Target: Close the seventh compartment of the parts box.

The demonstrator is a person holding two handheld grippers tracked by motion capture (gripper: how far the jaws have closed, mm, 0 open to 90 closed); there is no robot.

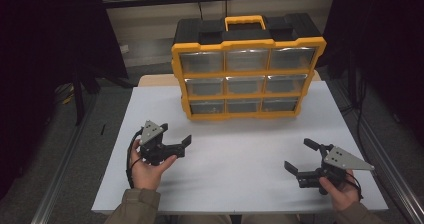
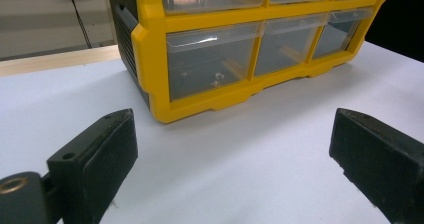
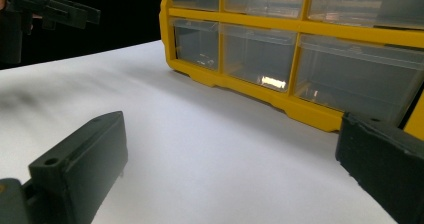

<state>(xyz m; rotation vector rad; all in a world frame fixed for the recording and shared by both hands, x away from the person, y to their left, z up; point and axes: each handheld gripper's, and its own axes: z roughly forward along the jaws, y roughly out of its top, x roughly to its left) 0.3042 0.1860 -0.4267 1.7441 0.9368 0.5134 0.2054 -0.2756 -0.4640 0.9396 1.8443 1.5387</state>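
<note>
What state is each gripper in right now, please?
Left gripper: open, holding nothing, above the table.
Right gripper: open, holding nothing.

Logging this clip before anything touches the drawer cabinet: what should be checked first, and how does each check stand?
1. Left gripper open, holding nothing: ok.
2. Right gripper open, holding nothing: ok.
3. Drawer cabinet upright on the white table: ok.
4. All nine drawers shut flush: ok.
5. Bare tabletop between both grippers and cabinet: ok.
6. Contents of bottom left drawer: small bits inside, kind cannot tell.
</note>
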